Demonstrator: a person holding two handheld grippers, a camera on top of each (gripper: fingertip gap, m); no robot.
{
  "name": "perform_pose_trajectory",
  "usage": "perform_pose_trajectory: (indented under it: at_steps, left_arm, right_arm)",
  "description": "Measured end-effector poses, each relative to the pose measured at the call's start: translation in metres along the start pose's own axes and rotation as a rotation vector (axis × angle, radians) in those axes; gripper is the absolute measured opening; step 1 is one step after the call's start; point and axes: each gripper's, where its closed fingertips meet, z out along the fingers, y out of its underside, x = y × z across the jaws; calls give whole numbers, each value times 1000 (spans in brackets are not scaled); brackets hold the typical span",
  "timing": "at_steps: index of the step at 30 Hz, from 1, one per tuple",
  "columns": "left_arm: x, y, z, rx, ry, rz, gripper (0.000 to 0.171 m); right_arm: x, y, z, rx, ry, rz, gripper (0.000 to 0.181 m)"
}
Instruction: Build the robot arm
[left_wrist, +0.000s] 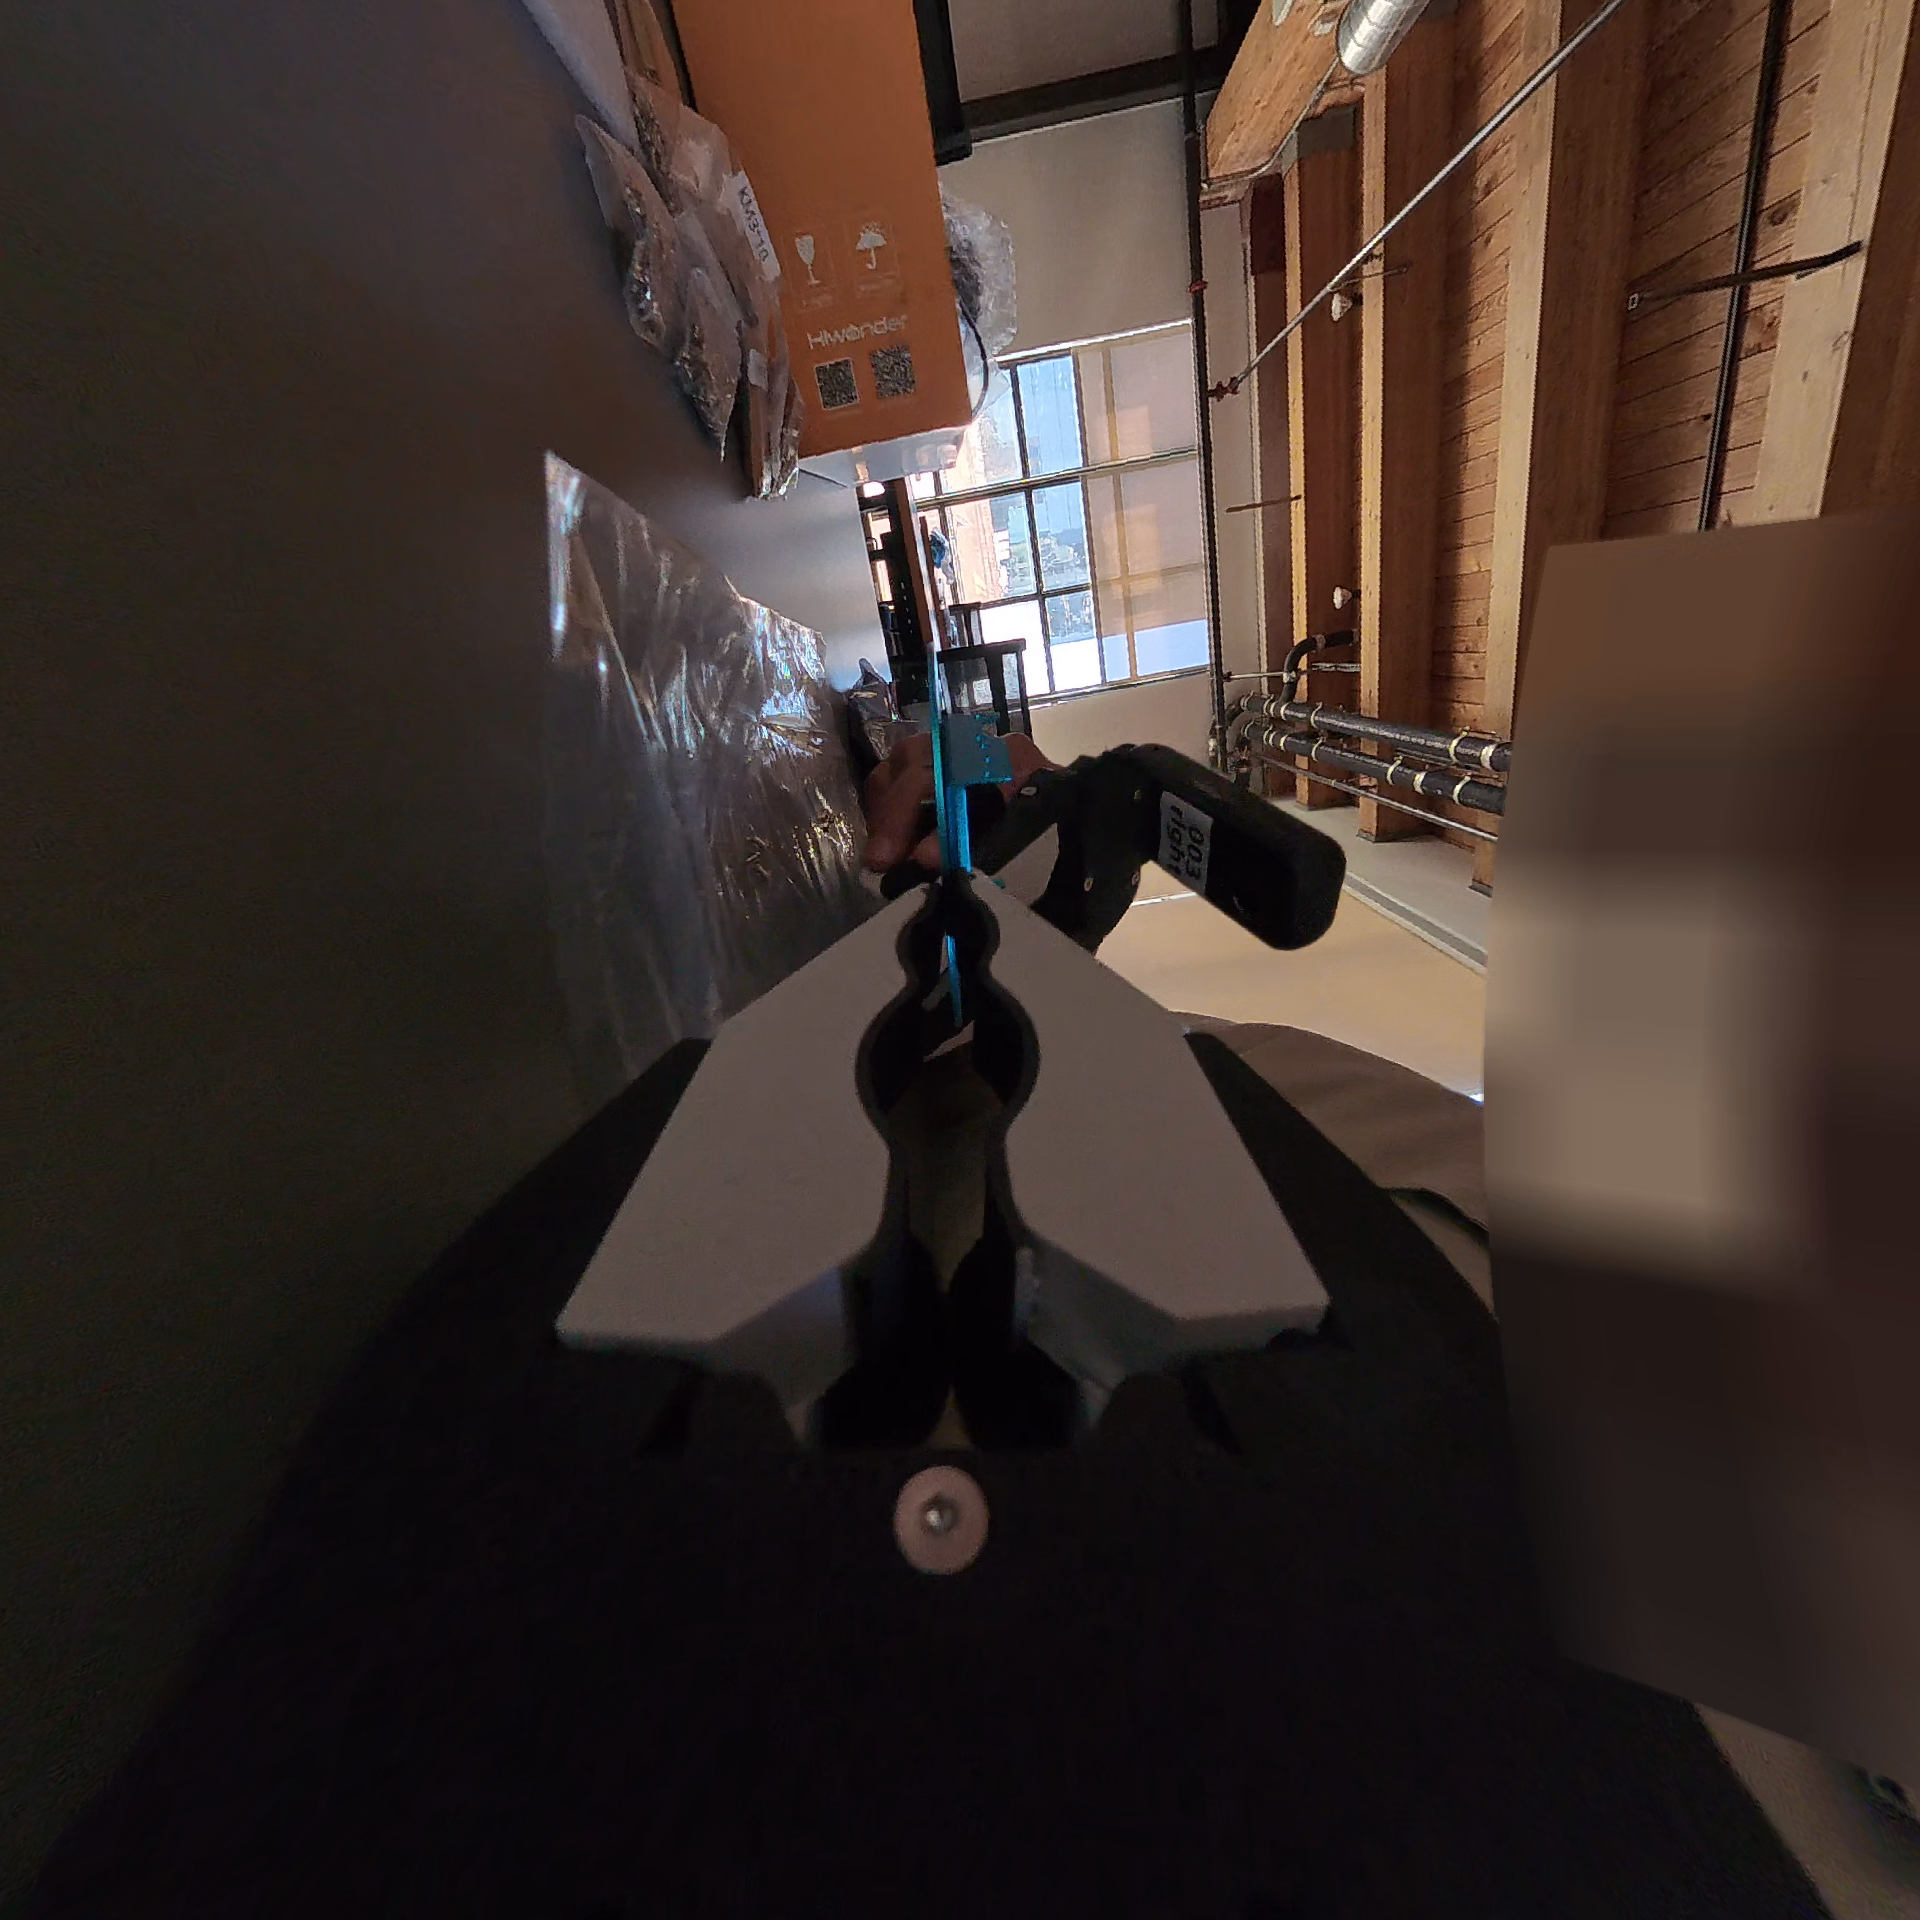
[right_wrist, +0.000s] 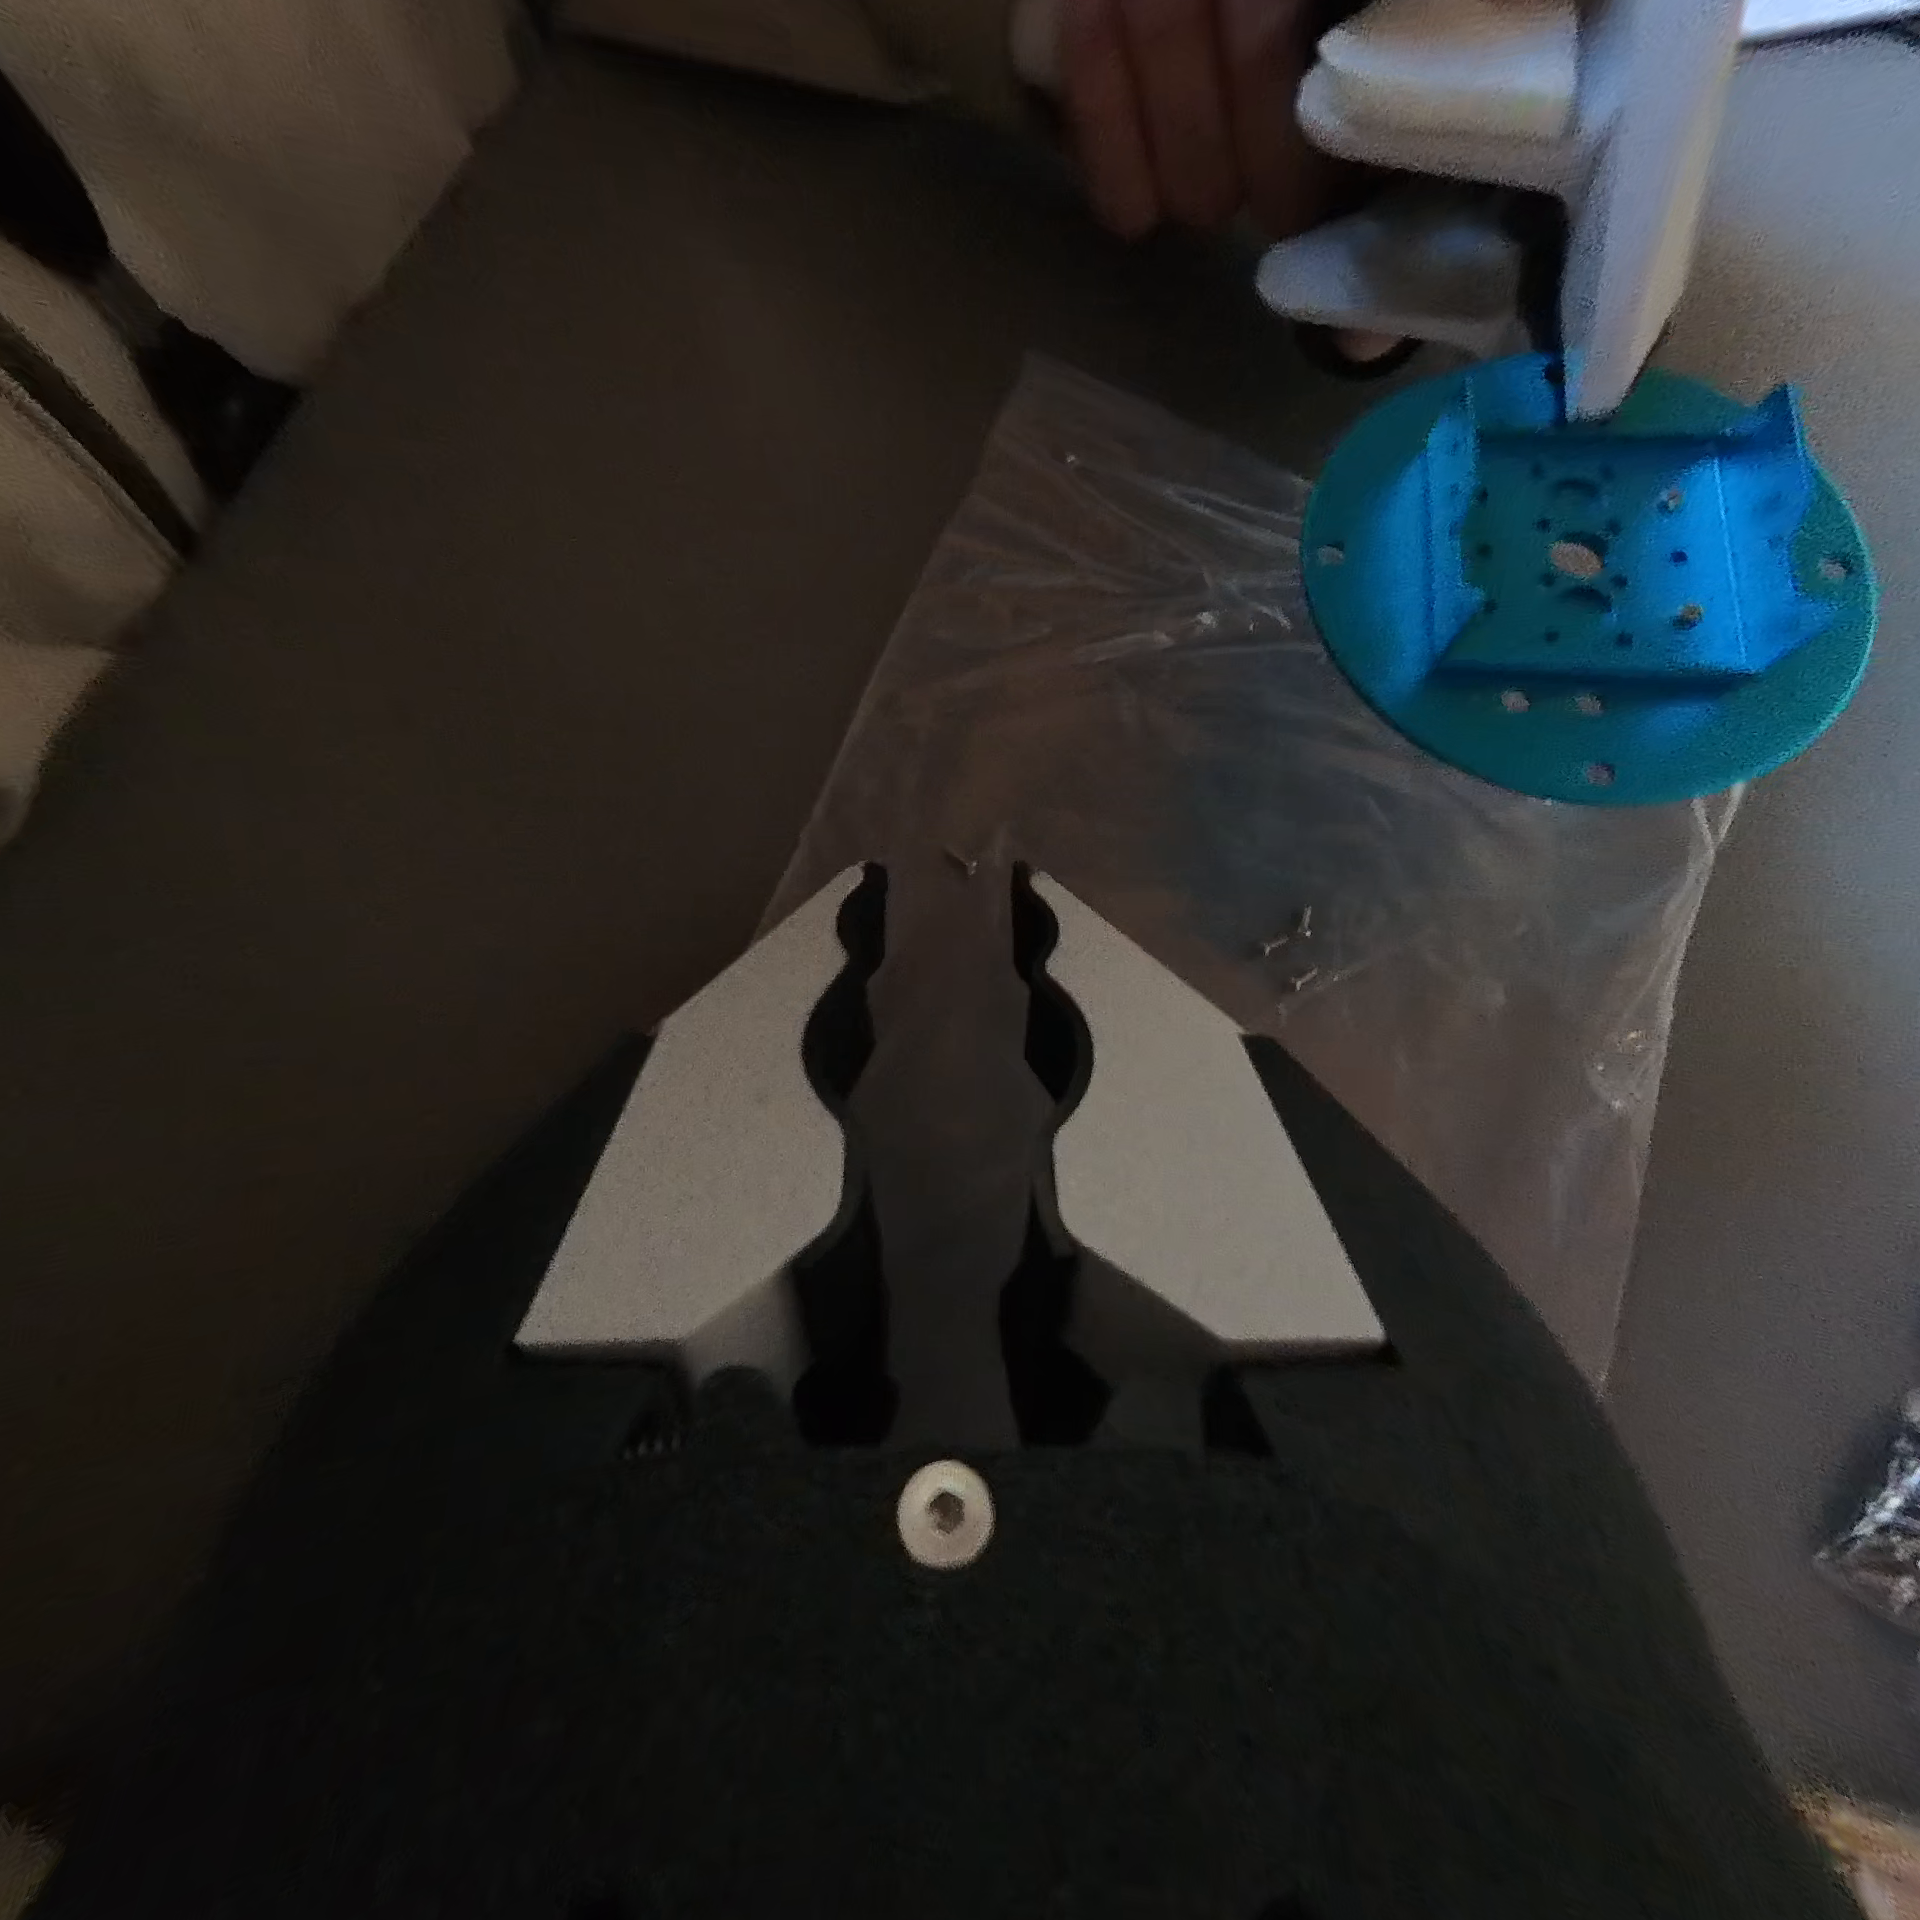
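Left wrist view is rolled sideways, so the grey desk (left_wrist: 312, 623) runs up the left edge. On it, going left to right, there's a crinkly clear plastic bag (left_wrist: 686, 727), then the left tongs (left_wrist: 948, 914) pressed together on the thin edge of a blue round plate (left_wrist: 954, 831), seen edge-on here. Just right of that plate is the black body of the other gripper, with a hand wrapped round it. Above the plate sits an orange cardboard box (left_wrist: 831, 229) with bagged small parts (left_wrist: 686, 281) leaning beside it.

Right wrist view looks down on the desk. The right tongs (right_wrist: 948, 873) are spread a little with nothing between them, tips hovering over the near edge of the plastic bag (right_wrist: 1195, 727). Up and right of them hangs the blue plate (right_wrist: 1579, 582) with a blue perforated bracket (right_wrist: 1621, 561) on its face, pinched at the top rim by the other gripper's white fingers (right_wrist: 1621, 260).

Risk, I'd say: that's a tiny bite on a thin rim, so the plate could pivot or slip out and land on the bag. A few tiny screws (right_wrist: 1288, 945) on the bag could scatter if it gets bumped.
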Motion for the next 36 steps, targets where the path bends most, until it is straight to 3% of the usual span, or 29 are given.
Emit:
perform_pose_trajectory:
  at_steps: [16, 36]
  left_arm:
    - [-2, 4, 2, -26, -5, -6, 0]
    - [-2, 4, 3, -25, -8, -2, 0]
  right_arm:
    - [-3, 2, 10, 3, -84, -64, 11]
    - [4, 5, 12, -2, -17, -126, 0]
